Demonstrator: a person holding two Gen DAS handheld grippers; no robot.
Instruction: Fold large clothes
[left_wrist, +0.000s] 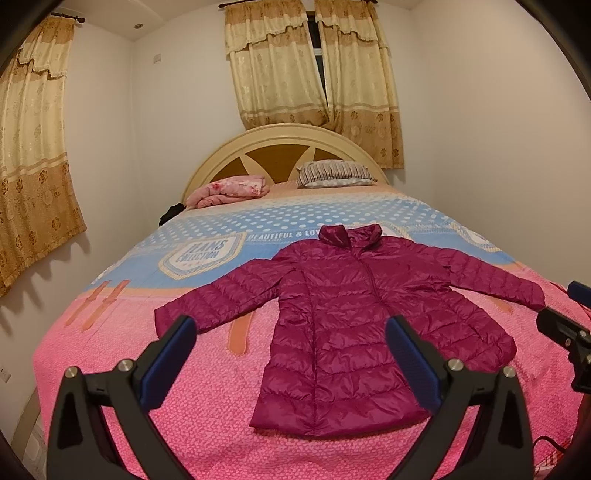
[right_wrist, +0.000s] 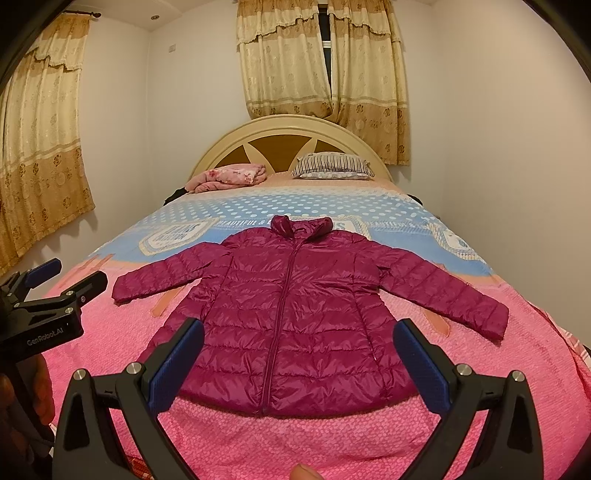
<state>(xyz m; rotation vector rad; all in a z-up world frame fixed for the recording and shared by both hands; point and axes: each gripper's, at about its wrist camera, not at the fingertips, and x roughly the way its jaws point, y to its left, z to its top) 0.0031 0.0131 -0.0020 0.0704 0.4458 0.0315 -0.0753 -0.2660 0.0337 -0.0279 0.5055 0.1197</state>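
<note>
Jacket (left_wrist: 347, 325) flat on the bed (left_wrist: 207, 424), front up, zipped, sleeves spread out.
Left claw (left_wrist: 291, 365) hangs over the jacket's bottom edge, fingers wide apart, holding nothing. Right claw (right_wrist: 299, 365) hangs there too, fingers wide apart. Beyond the jacket's collar, a striped pillow (left_wrist: 334, 173) and pink blanket (left_wrist: 229, 190) lie.

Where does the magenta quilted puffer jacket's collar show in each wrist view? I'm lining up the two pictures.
Left wrist view: the magenta quilted puffer jacket's collar sits right of centre, just above the middle, against the blue polka-dot band.
Right wrist view: the collar sits at about centre, just above the middle.
Shared landmark: the striped pillow by the arched cream headboard.
</note>
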